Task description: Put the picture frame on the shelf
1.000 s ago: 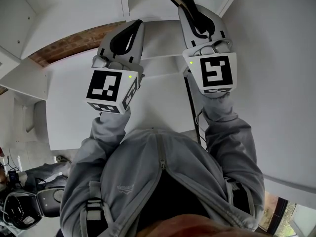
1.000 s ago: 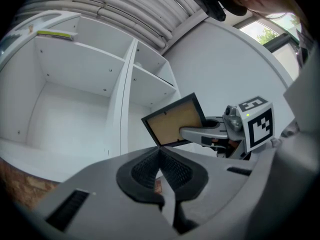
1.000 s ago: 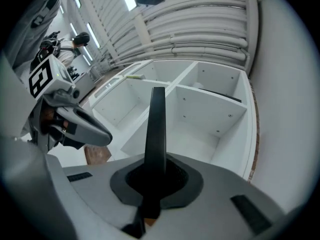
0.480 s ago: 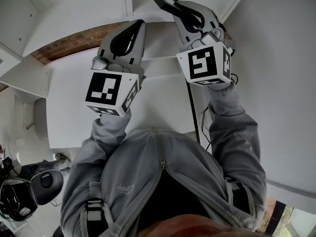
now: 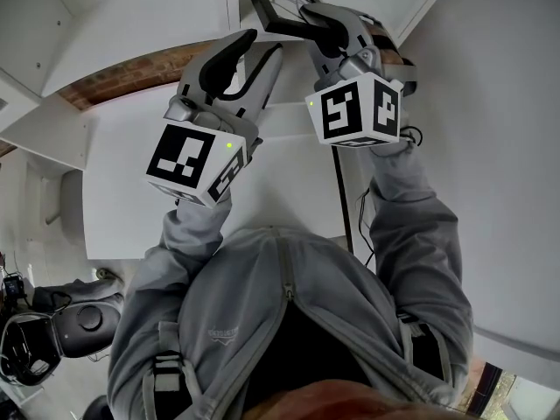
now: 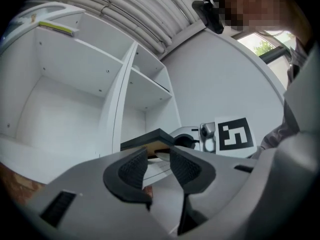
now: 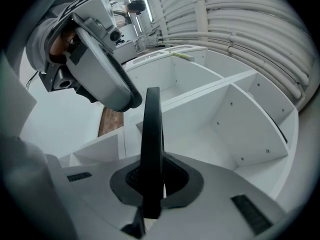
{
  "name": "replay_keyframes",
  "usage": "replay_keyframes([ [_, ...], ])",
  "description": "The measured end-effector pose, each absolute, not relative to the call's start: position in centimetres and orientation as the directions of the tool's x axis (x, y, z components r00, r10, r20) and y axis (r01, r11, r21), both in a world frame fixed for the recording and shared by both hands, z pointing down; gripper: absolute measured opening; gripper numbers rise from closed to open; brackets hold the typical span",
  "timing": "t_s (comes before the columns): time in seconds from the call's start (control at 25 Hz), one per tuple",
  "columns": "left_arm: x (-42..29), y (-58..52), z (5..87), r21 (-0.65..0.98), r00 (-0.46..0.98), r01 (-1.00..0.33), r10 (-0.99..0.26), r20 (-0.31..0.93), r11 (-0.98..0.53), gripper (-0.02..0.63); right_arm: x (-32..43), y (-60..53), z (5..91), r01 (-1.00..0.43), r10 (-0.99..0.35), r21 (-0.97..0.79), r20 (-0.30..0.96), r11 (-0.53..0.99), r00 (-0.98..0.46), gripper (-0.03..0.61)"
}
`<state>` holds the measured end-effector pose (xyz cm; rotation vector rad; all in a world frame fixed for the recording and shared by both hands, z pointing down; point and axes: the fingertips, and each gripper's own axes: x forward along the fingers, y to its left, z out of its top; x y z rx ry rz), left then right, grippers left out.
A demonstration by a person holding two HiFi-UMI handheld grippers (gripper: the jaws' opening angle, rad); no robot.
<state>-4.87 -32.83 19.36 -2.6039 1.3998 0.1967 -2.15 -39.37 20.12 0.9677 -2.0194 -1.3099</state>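
Observation:
My right gripper (image 5: 308,14) is shut on the black picture frame (image 5: 278,0), raised toward the white shelf unit (image 5: 166,24). In the right gripper view the frame (image 7: 151,129) stands edge-on, clamped between the pads, with the shelf compartments (image 7: 230,119) behind it. Just left of it, my left gripper (image 5: 265,44) has its jaws opening. Nothing sits between its pads (image 6: 133,168); a corner of the frame (image 6: 150,141) shows just beyond the tips. The shelf's open compartments (image 6: 75,69) lie ahead in the left gripper view.
A strip of brick wall (image 5: 131,73) shows beside the shelf unit. A black cable (image 5: 343,204) hangs down the white panel under my right arm. Dark equipment (image 5: 52,322) lies on the floor at lower left. Ribbed ducts (image 7: 260,29) run overhead.
The left gripper's jaws have opened. The right gripper has turned the frame from edge-on to face-on in the head view and shifted it left, toward the left gripper.

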Motion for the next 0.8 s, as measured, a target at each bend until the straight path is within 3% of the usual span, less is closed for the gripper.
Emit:
replay_keyframes([
  [0.44, -5.6, -33.1, 19.2, -0.068, 0.513, -0.856, -0.825, -0.235, -0.513, 0.125, -3.0, -39.4, 20.7, -0.229, -0.803, 0.938, 0.078, 0.26, -0.591, 0.037],
  [0.64, -5.7, -33.2, 19.1, -0.06, 0.492, -0.868, -0.836, -0.245, -0.493, 0.118, -2.6, -39.0, 20.4, -0.272, -0.795, 0.919, 0.068, 0.284, -0.602, 0.043],
  [0.8, -5.7, -33.2, 19.1, -0.058, 0.485, -0.872, -0.838, -0.249, -0.487, 0.117, -1.3, -38.6, 20.6, -0.358, -0.781, 0.864, 0.061, 0.354, -0.622, 0.169],
])
